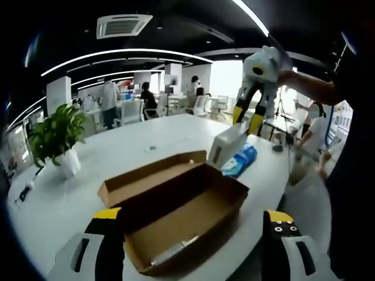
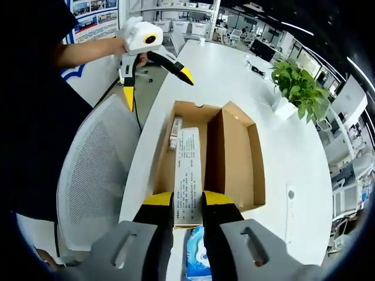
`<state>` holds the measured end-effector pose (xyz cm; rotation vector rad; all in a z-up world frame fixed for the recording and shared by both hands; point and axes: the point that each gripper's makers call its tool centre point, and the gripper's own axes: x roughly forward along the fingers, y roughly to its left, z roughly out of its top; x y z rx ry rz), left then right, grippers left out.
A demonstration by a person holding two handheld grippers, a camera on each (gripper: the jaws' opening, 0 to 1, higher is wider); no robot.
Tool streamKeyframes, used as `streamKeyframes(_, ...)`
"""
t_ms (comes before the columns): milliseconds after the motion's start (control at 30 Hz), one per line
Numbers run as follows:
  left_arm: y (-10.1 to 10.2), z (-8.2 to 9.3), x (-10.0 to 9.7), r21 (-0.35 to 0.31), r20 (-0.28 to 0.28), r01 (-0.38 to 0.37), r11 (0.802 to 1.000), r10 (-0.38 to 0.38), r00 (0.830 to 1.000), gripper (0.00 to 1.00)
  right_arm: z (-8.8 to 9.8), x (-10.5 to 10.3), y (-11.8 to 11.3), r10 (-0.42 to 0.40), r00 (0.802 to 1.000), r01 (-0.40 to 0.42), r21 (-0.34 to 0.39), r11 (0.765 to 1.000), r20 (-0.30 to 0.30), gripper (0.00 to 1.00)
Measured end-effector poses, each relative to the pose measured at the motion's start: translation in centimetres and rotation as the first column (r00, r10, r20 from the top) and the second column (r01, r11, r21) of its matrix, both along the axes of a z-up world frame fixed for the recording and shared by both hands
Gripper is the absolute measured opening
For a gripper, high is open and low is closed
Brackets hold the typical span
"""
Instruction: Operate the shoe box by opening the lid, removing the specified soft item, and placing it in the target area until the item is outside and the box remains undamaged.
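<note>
Cardboard shoe box [image 1: 176, 216] sits open on the white counter [image 1: 146, 140], lid folded back, while the right claw [image 2: 187, 202] is pinched on a white printed packet [image 2: 187, 175] lifted clear over it, apparently the item being carried out. Left claw [image 1: 193, 228] hangs wide and empty at the box's near end, seemingly ready to steady it; a blue pack [image 1: 240, 159] lies beyond.

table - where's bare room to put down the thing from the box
Bare table lies beyond the open shoe box, between it and the potted plant, and on its far side toward the small round spot. Crowded: the near end, where the right tool holds a white printed item above a blue pack.
</note>
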<state>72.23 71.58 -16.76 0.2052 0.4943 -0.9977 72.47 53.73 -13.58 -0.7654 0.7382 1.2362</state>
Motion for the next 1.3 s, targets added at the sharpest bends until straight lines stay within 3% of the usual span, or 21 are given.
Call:
streamKeyframes(767, -0.3, -0.1, 0.2, -0.013, -0.017, -0.002, 1.000, 0.001, 1.000, 0.99, 1.0, -0.4, -6.8, -0.007, 1.000, 0.008, -0.008, 1.000, 0.024, 0.15)
streamKeyframes(1000, -0.1, -0.1, 0.7, -0.002, -0.021, -0.008, 1.000, 0.008, 1.000, 0.99, 1.3, -0.6, -8.7, -0.026, 0.999, 0.025, 0.026, 0.999, 0.023, 0.15)
streamKeyframes(1300, -0.8, 0.0, 1.0, 0.009, -0.023, 0.001, 1.000, 0.000, 1.000, 0.99, 0.9, -0.4, -12.6, -0.054, 0.998, 0.054, 0.010, 0.999, 0.027, 0.15)
